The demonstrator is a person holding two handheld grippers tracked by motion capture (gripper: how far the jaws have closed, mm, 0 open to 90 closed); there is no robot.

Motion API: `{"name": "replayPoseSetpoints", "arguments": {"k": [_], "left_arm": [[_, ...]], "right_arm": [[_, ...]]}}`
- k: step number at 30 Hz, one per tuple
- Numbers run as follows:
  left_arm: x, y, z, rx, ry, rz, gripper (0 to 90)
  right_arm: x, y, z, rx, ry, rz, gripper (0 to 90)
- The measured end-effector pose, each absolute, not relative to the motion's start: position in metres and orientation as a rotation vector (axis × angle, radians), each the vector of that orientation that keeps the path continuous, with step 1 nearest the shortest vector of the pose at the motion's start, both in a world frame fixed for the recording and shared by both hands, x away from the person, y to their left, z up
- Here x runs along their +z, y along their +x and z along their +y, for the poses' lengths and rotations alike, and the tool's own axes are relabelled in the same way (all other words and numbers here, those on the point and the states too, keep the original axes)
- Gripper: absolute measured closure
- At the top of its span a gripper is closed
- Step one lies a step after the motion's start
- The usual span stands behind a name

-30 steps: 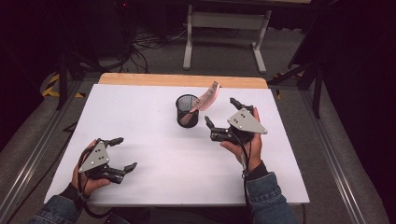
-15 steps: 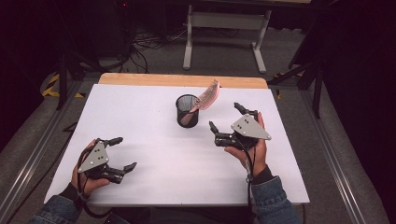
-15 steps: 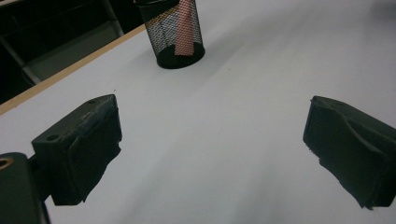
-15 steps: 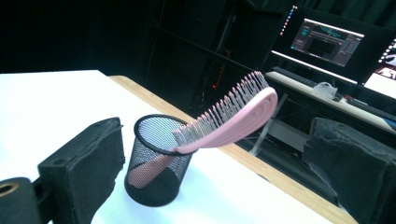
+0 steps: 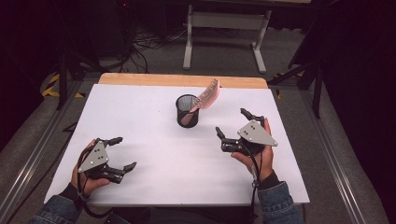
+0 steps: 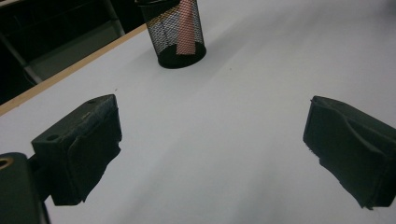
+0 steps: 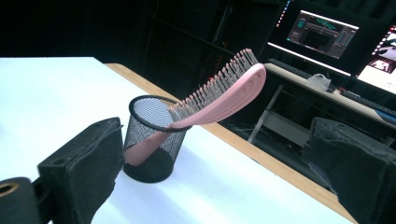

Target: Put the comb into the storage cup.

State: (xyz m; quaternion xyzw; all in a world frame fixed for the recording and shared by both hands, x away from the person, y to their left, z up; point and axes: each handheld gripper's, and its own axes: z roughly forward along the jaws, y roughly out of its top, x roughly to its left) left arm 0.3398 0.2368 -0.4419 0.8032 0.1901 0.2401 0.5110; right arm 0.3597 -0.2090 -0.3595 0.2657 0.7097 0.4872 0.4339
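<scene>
A pink hairbrush point(image 5: 205, 98) was seen standing handle-down in a black mesh cup point(image 5: 186, 111), which was placed upright on the white desk point(image 5: 154, 140) toward its far middle. The brush was leaned against the cup's rim, with its bristled head tilted up and out over the side; in the right gripper view the pink hairbrush point(image 7: 219, 100) was shown with its bristles turned upward and its handle visible through the black mesh cup point(image 7: 152, 140).

The right gripper point(image 5: 233, 126) was held just above the desk, near the cup but apart from it, with its jaws spread wide and nothing between them. The left gripper point(image 5: 122, 153) was held low over the near left part of the desk, well apart from the cup, its jaws likewise spread wide and empty. In the left gripper view the black mesh cup point(image 6: 175, 32) was seen farther off, beyond the bare white surface.
</scene>
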Motion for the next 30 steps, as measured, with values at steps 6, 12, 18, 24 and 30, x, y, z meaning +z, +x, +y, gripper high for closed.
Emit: {"name": "replayPoseSetpoints", "arguments": {"k": [6, 12, 18, 24, 30], "left_arm": [[-0.442, 0.340, 0.237, 0.578, 1.929, 0.457, 5.3], [-0.442, 0.340, 0.236, 0.579, 1.932, 0.458, 5.3], [-0.442, 0.340, 0.236, 0.579, 1.932, 0.458, 5.3], [-0.442, 0.340, 0.236, 0.578, 1.936, 0.458, 5.3], [-0.443, 0.340, 0.235, 0.579, 1.939, 0.457, 5.3]], "right_arm": [[-0.365, 0.357, -0.214, 1.201, 0.667, 1.785, 5.2], [-0.372, 0.353, -0.218, 1.201, 0.660, 1.795, 5.2], [-0.377, 0.350, -0.222, 1.189, 0.649, 1.801, 5.2], [-0.382, 0.347, -0.229, 1.181, 0.656, 1.800, 5.2], [-0.389, 0.345, -0.236, 1.168, 0.657, 1.804, 5.4]]}}
